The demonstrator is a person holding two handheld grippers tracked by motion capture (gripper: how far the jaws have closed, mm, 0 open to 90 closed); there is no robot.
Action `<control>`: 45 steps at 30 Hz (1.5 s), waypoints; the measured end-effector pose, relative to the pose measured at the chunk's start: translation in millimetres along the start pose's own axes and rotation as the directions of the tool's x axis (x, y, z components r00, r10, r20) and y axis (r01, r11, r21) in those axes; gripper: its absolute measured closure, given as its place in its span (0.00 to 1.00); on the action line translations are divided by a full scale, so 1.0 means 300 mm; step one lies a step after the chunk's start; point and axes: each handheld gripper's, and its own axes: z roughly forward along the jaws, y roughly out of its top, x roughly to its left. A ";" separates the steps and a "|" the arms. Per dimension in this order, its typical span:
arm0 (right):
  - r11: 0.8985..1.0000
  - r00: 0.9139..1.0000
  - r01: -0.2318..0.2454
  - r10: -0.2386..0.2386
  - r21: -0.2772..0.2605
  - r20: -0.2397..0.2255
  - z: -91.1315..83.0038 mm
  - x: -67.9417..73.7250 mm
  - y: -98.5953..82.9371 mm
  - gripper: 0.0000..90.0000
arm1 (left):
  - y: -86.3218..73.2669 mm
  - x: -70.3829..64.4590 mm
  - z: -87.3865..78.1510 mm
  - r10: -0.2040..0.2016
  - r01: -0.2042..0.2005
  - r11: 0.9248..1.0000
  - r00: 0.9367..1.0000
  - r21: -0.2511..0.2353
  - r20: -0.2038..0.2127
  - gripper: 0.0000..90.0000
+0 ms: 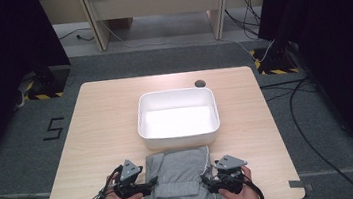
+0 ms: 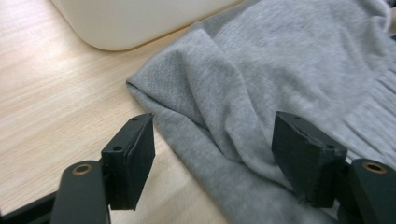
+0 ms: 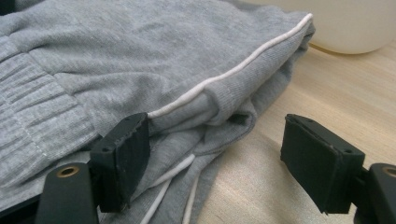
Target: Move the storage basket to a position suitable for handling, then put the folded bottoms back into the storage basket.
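Two claws, left claw [image 1: 152, 183], right claw [image 1: 205, 181], one garment [image 1: 180, 172], one tub [image 1: 178, 118]

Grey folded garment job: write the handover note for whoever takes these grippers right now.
Left gripper: open, at the left edge of the grey folded garment, its jaws straddling that edge, nothing gripped.
Right gripper: open, at the garment's right edge by the white drawstring, nothing gripped.
Garment: folded, lying flat on the table at the near edge, just in front of the white bin.
Bin: nothing inside it.
Done: the garment looks folded.
Left, likely: close both grippers on the edges, lift and lay the garment in the bin.
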 end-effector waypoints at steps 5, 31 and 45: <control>1.000 1.000 -0.006 0.006 -0.001 -0.004 0.001 -0.001 0.000 0.27 | -0.015 -0.014 -0.028 -0.066 0.066 0.998 0.997 -0.002 0.035 0.23; 0.998 0.999 -0.026 0.024 -0.057 -0.043 -0.041 -0.014 0.050 0.27 | -0.053 0.011 -0.069 -0.208 0.210 0.977 0.975 -0.029 0.076 0.16; 0.999 0.999 -0.035 0.035 -0.004 -0.004 0.075 -0.062 0.143 0.20 | -0.054 -0.076 0.007 -0.238 0.235 0.971 0.963 0.043 0.125 0.16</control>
